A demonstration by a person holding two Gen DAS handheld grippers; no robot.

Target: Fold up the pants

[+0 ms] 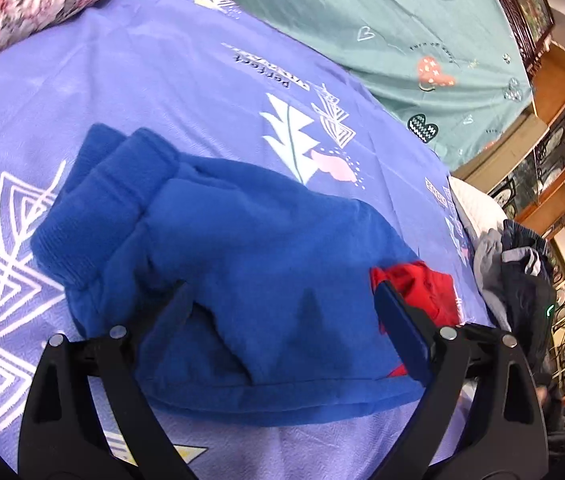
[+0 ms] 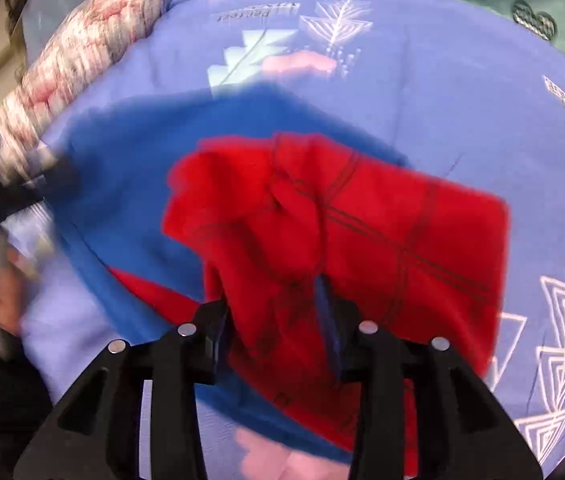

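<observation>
Taking the purple bedsheet (image 1: 162, 80) as the landmark: a flowered pillow (image 1: 22, 4) lies at its far left corner. Near the sheet's middle lie the blue pants (image 1: 250, 248), already doubled over, their ribbed cuffs (image 1: 94, 200) stacked at the left end and a long folded edge running along the near side. The left gripper (image 1: 282, 300) hovers just above that near edge with its jaws spread wide and nothing between them, so it is released. To the right, a red part (image 1: 422, 284) of the garment shows past the blue. Farther right, at the sheet's edge, sits a heap of dark clothes (image 1: 522, 272), with a green sheet (image 1: 402, 40) beyond.

In the right wrist view the red section (image 2: 362, 232), seamed with dark stitching, lies over the blue cloth (image 2: 130, 168). The right gripper (image 2: 274, 292) has a bunched fold of that red fabric between its fingers; the picture is blurred, so whether the pads actually press on it I cannot tell.

The pants look like soft, thick fleece: light, limp, not slippery and not fragile. They will likely sag and slump when lifted, so a single-layer pinch may let the fold slide apart. The better hold is probably through all layers at a corner, by the waistband or the firmer ribbed cuffs.
</observation>
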